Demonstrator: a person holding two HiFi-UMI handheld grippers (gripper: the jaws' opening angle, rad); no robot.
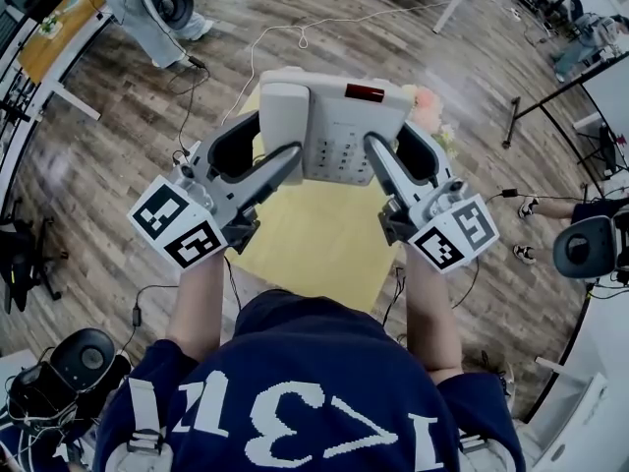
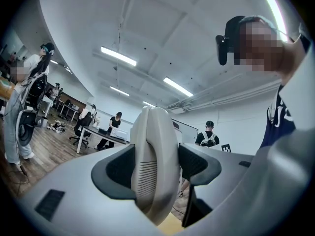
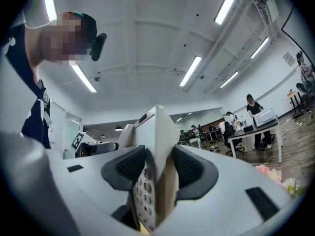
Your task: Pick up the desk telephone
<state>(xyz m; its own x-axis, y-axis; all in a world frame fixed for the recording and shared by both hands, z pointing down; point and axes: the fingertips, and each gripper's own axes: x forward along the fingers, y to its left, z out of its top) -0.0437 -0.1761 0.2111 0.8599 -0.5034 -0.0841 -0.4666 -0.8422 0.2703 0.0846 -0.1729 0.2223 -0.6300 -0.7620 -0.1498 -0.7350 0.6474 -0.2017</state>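
The desk telephone is held up in the air between both claws, above the far edge of a yellow tabletop. Its keypad faces up toward the person and a red window sits near its far edge.

The left gripper comes in from the telephone's left side. In the left gripper view its dark pads pinch the handset, which stands upright between them and fills the gap.

The right gripper takes the telephone's right edge. In the right gripper view its jaws stand fairly wide but press on the body of the telephone, one pad on the keypad face and the other on the underside.

Pale pink flowers show just beyond the telephone's right corner. A white cable lies on the wooden floor farther off.
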